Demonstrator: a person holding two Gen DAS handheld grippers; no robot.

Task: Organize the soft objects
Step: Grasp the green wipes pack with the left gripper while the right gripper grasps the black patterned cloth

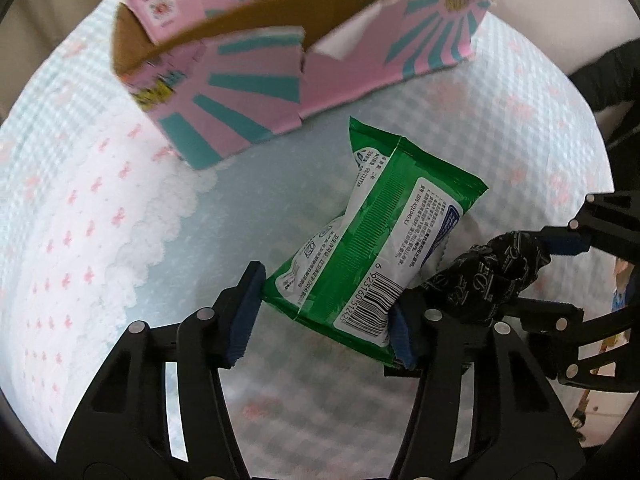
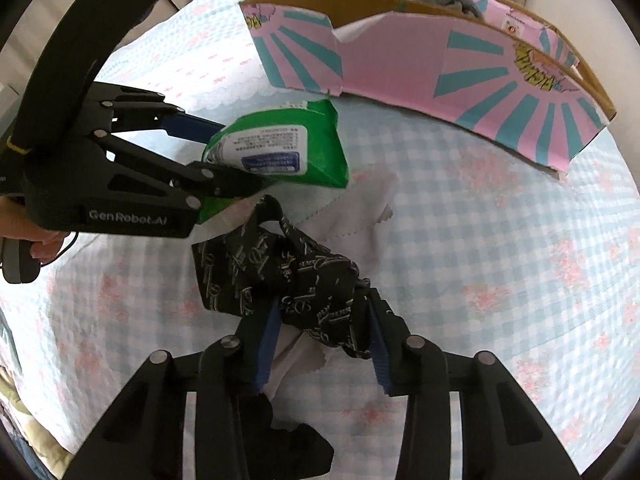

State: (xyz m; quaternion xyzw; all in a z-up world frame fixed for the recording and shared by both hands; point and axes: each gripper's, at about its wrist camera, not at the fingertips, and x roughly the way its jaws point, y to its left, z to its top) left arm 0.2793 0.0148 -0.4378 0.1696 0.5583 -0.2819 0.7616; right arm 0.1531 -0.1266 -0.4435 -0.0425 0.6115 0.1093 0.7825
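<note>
Currently the left gripper (image 1: 324,312) pinches the green plastic wet-wipe pack (image 1: 376,236); the right gripper (image 2: 324,344) clamps the black printed cloth (image 2: 280,276), both low over the checked tablecloth (image 2: 480,220). Risk: slippery pack could slide free before reaching the pink cardboard box (image 2: 420,76).

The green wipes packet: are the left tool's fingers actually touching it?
Touching. In the left wrist view, both blue pads of the left gripper press against the sides of the green wipes packet, one pad on each side, with no gap visible.
</note>
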